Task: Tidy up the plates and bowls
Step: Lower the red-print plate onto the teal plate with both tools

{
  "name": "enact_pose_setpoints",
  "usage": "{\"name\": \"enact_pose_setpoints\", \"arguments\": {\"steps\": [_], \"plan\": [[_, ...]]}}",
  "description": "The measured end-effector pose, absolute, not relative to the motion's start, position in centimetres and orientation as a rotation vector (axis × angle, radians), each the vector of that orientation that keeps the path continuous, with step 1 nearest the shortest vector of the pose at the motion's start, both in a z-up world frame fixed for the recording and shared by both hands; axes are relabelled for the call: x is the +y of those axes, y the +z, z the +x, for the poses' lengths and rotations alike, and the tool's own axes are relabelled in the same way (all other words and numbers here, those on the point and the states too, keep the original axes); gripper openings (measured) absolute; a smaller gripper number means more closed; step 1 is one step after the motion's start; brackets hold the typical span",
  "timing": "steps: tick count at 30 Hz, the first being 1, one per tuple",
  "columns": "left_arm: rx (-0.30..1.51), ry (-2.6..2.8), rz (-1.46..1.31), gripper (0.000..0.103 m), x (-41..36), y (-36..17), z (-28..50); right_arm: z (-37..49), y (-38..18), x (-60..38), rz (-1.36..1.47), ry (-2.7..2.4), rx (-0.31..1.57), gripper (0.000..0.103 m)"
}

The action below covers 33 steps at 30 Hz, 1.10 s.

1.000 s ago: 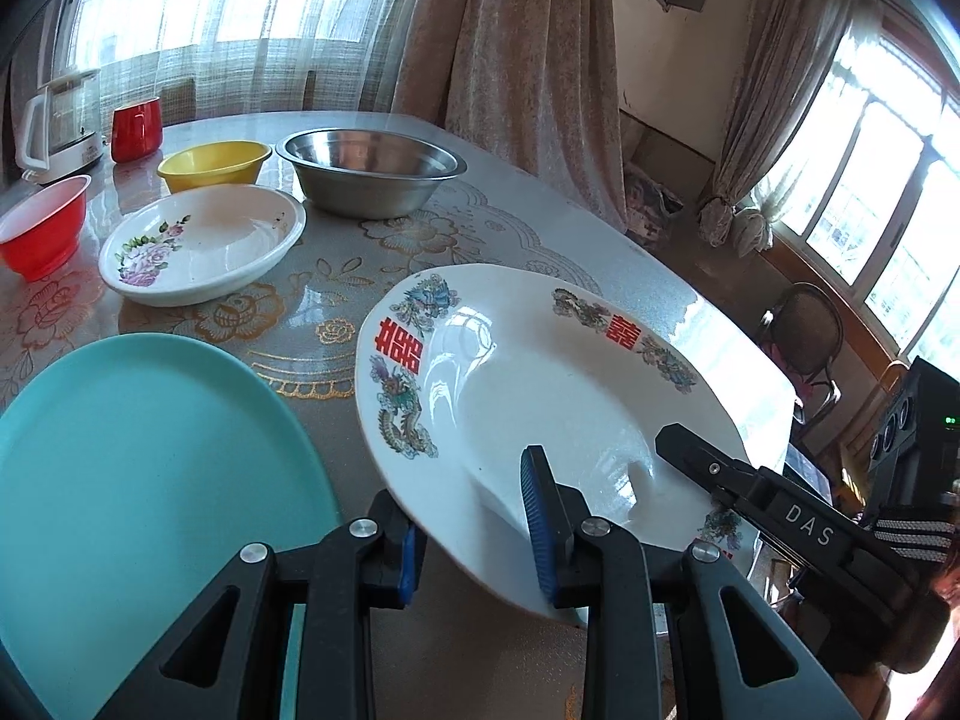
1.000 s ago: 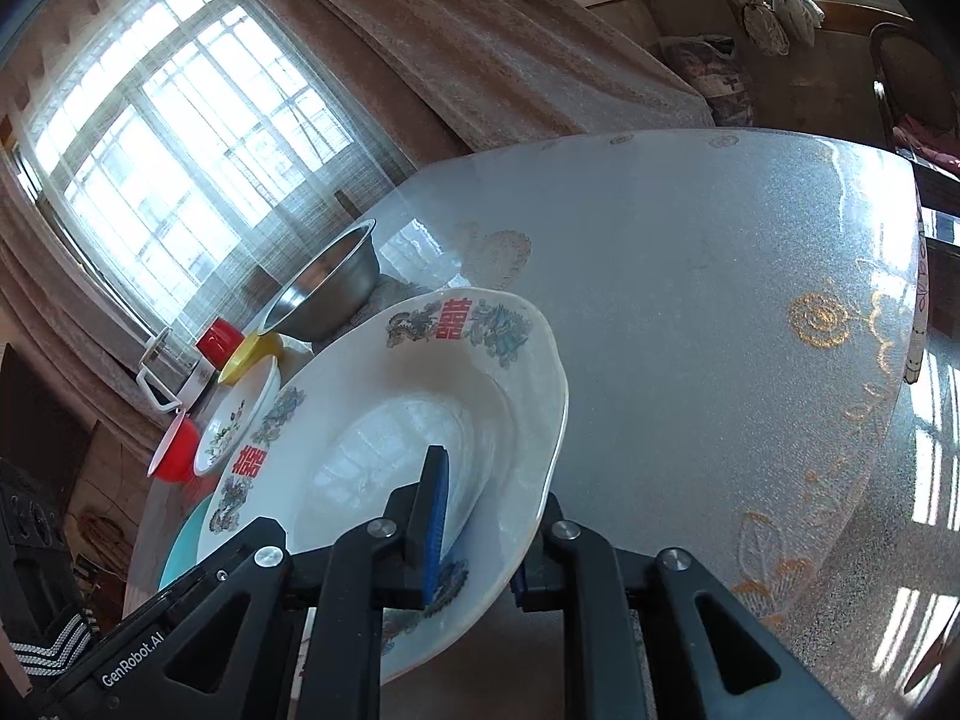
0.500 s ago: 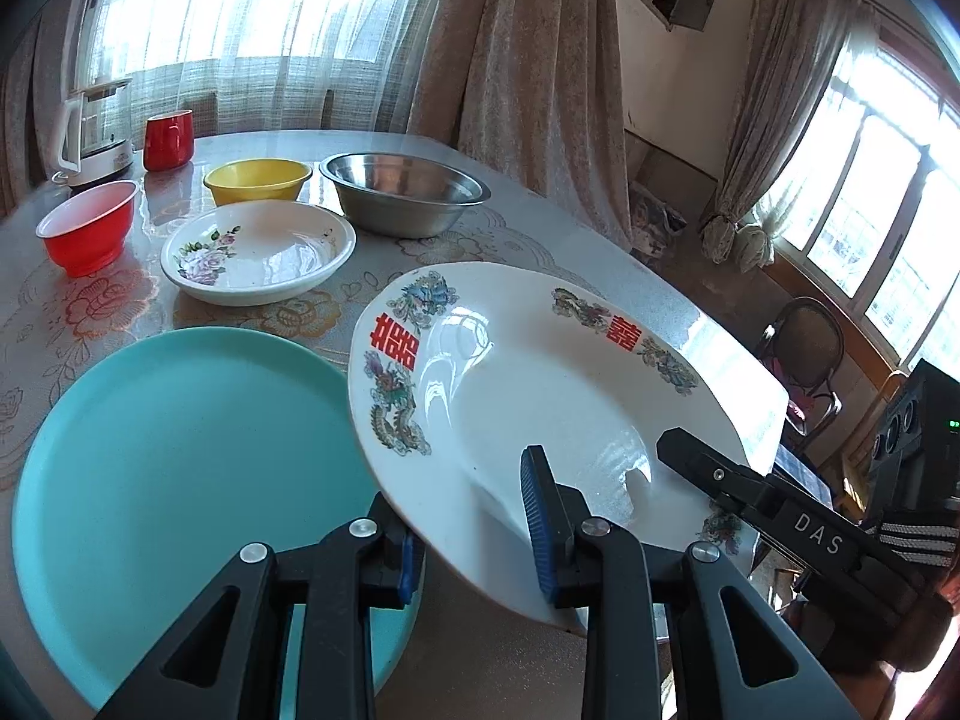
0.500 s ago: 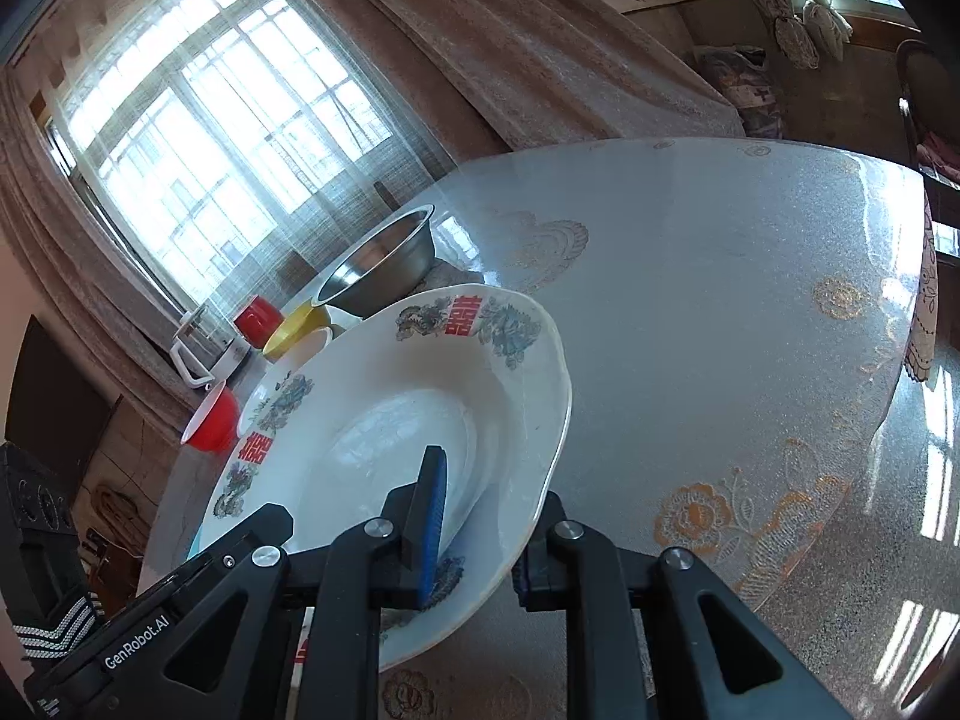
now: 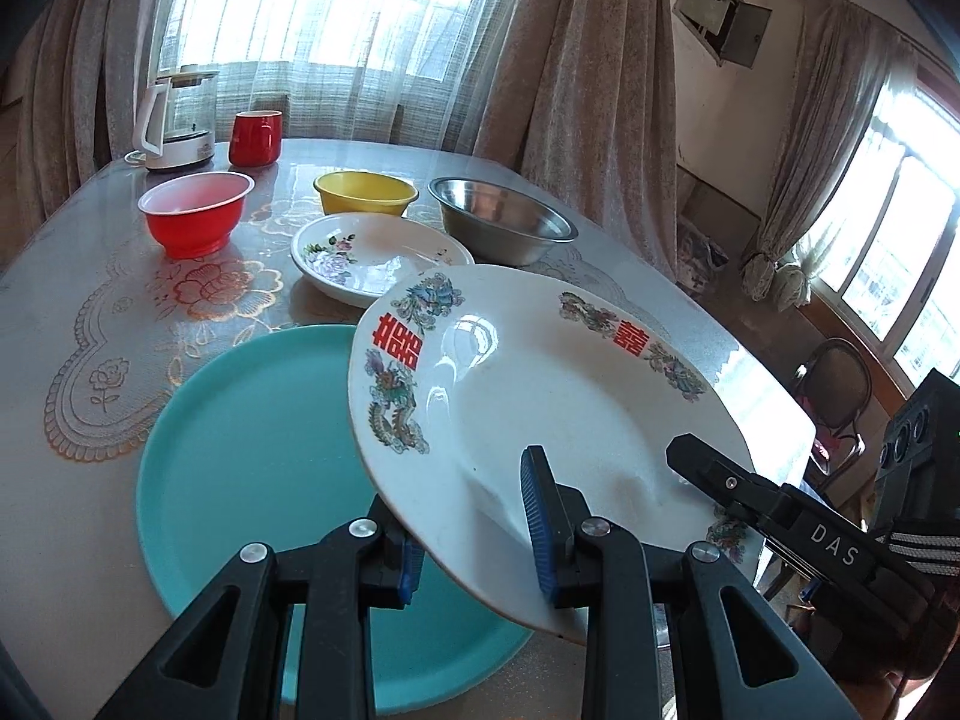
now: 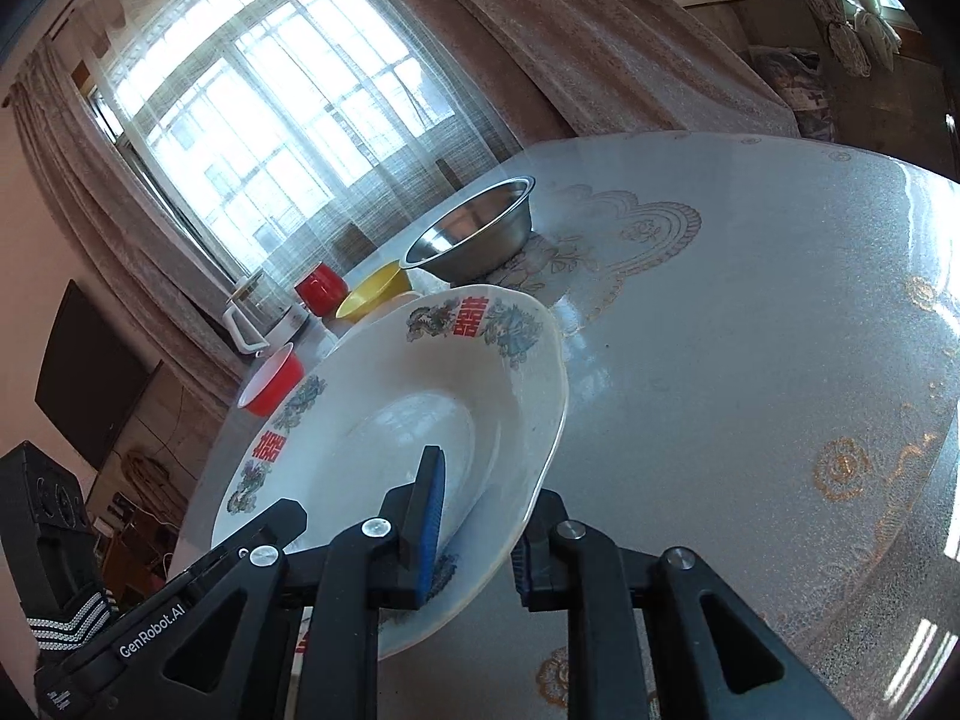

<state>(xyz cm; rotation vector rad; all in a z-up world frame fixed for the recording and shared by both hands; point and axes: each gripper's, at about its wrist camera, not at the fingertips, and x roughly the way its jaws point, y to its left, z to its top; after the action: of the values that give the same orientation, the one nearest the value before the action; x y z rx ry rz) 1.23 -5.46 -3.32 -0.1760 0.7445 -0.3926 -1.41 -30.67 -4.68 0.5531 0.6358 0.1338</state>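
Both grippers hold one large white plate [image 5: 540, 396] with red characters and dragon prints, tilted above the table. My left gripper [image 5: 474, 534] is shut on its near rim. My right gripper [image 6: 474, 522] is shut on the opposite rim of the plate [image 6: 414, 420]. The plate partly overhangs a large teal plate [image 5: 252, 468] lying flat on the table. Behind stand a small floral plate [image 5: 366, 252], a yellow bowl [image 5: 365, 192], a red bowl [image 5: 195, 213] and a steel bowl [image 5: 498, 225].
A red mug [image 5: 256, 137] and a white kettle [image 5: 177, 120] stand at the table's far edge by the curtain. The glass-topped table [image 6: 750, 330] stretches to the right. A chair [image 5: 834, 378] stands beyond the table's right edge.
Both grippers have lifted the white plate and carried it leftward, so it now overlaps the teal plate. The views have risen and show more of the table.
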Motion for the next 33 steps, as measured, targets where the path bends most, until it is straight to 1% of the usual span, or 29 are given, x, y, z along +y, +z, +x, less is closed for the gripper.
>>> {"name": "enact_pose_setpoints", "arguments": {"steps": [15, 25, 28, 30, 33], "plan": [[0.765, -0.238, -0.238, 0.029, 1.4, -5.0, 1.2, 0.6, -5.8, -23.6, 0.48, 0.262, 0.725, 0.02], [0.777, -0.221, -0.25, 0.03, 2.2, -5.9, 1.2, 1.0, -6.2, -22.2, 0.447, 0.273, 0.75, 0.021], [0.786, -0.225, -0.24, 0.032, 2.1, -6.3, 1.3, 1.0, -6.3, -22.2, 0.446, 0.275, 0.758, 0.021], [0.802, -0.231, -0.247, 0.032, 2.3, -6.7, 1.3, 1.0, -6.2, -22.2, 0.443, 0.284, 0.76, 0.023], [0.8, -0.232, -0.228, 0.032, 2.2, -6.7, 1.2, 0.9, -6.3, -22.3, 0.449, 0.286, 0.772, 0.023]]}}
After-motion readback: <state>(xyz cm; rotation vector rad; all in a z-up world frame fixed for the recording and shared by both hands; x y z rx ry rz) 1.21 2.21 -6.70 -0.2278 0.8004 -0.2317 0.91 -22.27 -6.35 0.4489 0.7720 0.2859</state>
